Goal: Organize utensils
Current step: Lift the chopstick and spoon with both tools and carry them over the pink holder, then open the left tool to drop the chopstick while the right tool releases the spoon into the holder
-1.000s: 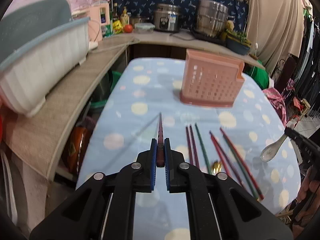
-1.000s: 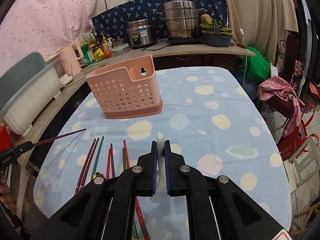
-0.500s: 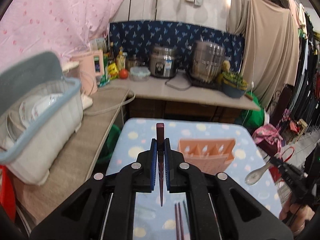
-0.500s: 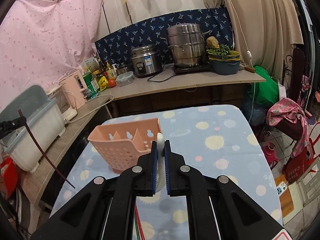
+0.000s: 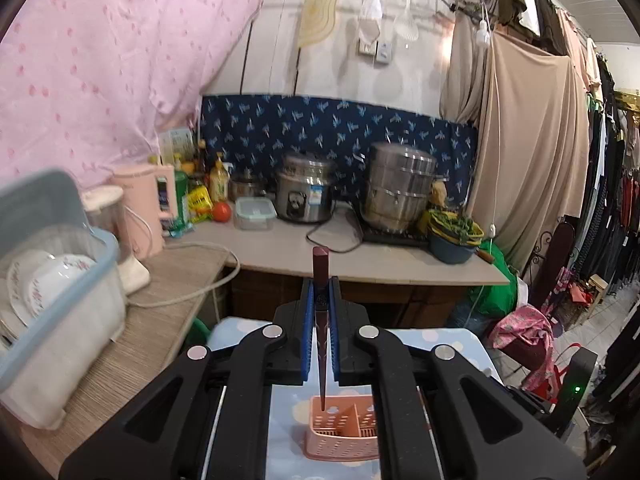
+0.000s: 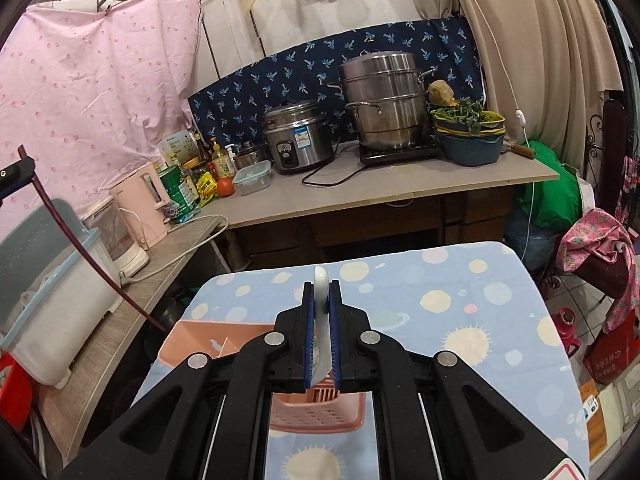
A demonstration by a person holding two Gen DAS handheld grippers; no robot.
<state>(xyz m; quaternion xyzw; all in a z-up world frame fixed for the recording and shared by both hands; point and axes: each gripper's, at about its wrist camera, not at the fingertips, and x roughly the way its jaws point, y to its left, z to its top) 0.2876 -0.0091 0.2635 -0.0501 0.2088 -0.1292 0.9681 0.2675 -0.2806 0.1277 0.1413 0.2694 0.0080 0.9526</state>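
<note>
**Chopstick and spoon held over the pink holder**

My left gripper is clenched on a dark maroon chopstick, its blue pads pressed against the stick's sides with no gap. The stick stands nearly upright between them, blunt end up, thin tip pointing down at the left compartment of the pink utensil holder; whether the tip touches the rim I cannot tell. In the right wrist view the same chopstick slants down toward the holder's left end.

My right gripper is closed just as tightly on a white spoon, gripped by the handle, whose rounded end pokes up above the pads. The holder sits directly below, mostly hidden by my fingers, on the blue spotted tablecloth near the tabletop's left edge. Along the counter beyond the far edge stand a rice cooker and a steel steamer pot.
</note>
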